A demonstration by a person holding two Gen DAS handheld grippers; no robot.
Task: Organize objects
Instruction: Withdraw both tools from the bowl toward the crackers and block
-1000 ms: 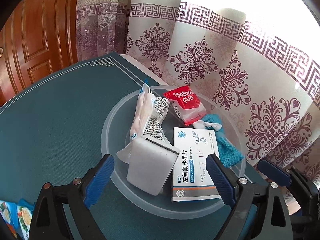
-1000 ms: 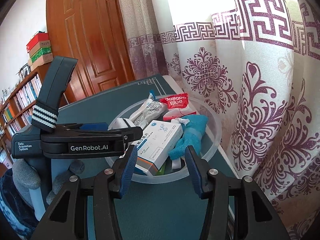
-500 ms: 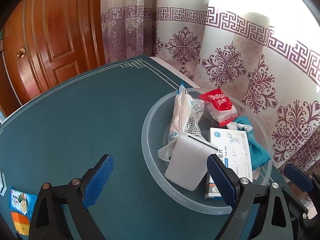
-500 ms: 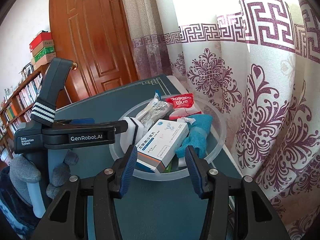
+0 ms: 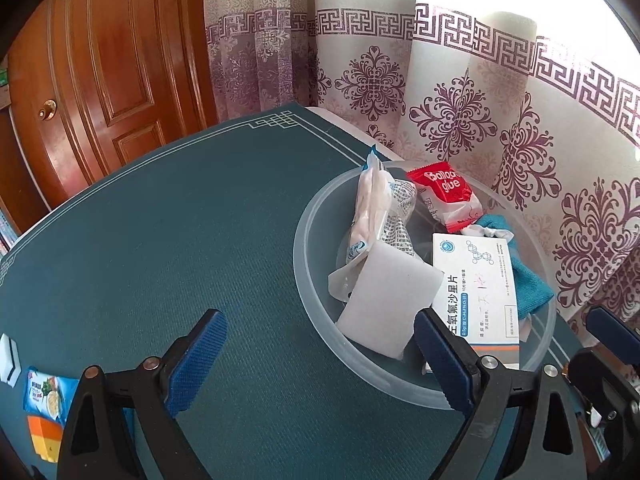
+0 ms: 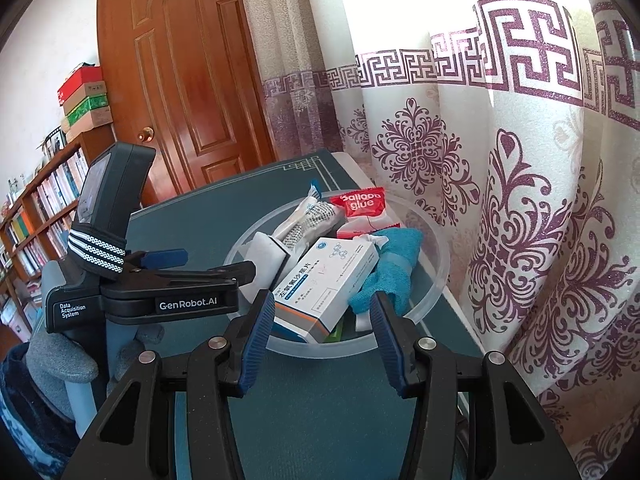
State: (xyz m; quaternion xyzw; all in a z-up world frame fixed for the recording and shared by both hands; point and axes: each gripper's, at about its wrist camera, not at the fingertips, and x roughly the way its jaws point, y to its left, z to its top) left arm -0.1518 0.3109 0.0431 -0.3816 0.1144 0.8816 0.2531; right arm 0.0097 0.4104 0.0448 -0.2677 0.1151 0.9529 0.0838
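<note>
A clear plastic bowl [image 5: 316, 292] [image 6: 436, 280] stands on the teal table mat by the curtain. In it lie a white sponge [image 5: 388, 304], a white medicine box [image 5: 480, 296] [image 6: 328, 280], a red "Balloon glue" packet [image 5: 444, 192] [image 6: 360, 206], a long white packet [image 5: 370, 208] and a teal cloth [image 5: 528, 284] [image 6: 396, 264]. My left gripper [image 5: 320, 360] is open wide and empty just left of the bowl, its right finger over the near rim. My right gripper [image 6: 324, 336] is open and empty before the bowl's near rim.
A small snack packet [image 5: 44, 392], an orange block [image 5: 44, 436] and a white item [image 5: 8, 360] lie at the mat's near left. A gloved hand [image 6: 60, 360] holds the left gripper's handle. The patterned curtain [image 6: 520, 200] hangs close behind the bowl; a wooden door [image 5: 112, 92] and bookshelf [image 6: 40, 216] stand beyond.
The left gripper has swung to the left, away from above the bowl, so the bowl now sits at the right of its view. The right gripper has stayed put.
</note>
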